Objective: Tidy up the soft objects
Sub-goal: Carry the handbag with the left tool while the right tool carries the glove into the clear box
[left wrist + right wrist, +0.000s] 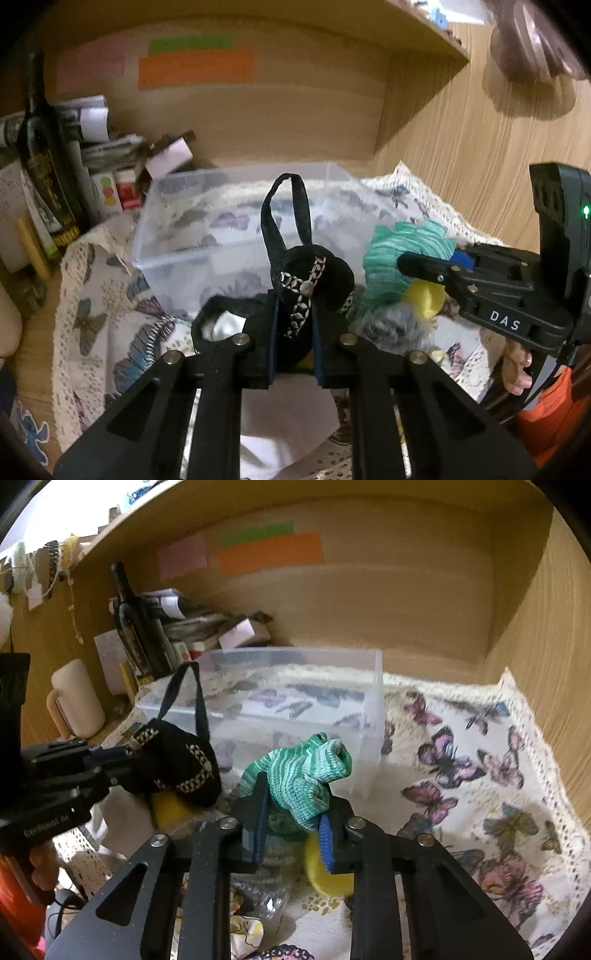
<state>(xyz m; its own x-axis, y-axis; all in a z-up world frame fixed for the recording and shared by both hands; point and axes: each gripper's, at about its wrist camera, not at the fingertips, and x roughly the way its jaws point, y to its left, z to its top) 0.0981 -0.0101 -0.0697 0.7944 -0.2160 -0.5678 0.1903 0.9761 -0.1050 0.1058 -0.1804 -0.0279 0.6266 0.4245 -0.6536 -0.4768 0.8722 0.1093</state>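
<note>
While the bin [295, 701] looks empty, the left gripper [295, 332] pinches a black pouch [310, 284] and the right gripper [291, 827] a green knit [306, 779], with more soft things [325, 878] left on the cloth [480, 760].

Butterfly cloth [480, 775] over wooden desk [33, 354]

Dark wine bottle [127, 620] standing at my back left, cream mug [79, 701] beside it. Paper stack [184, 616] behind, orange sticky note [271, 553] on the back wall.

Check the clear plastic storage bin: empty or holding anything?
Empty. Only the butterfly cloth shows through the clear plastic storage bin; both held items are outside it.
</note>
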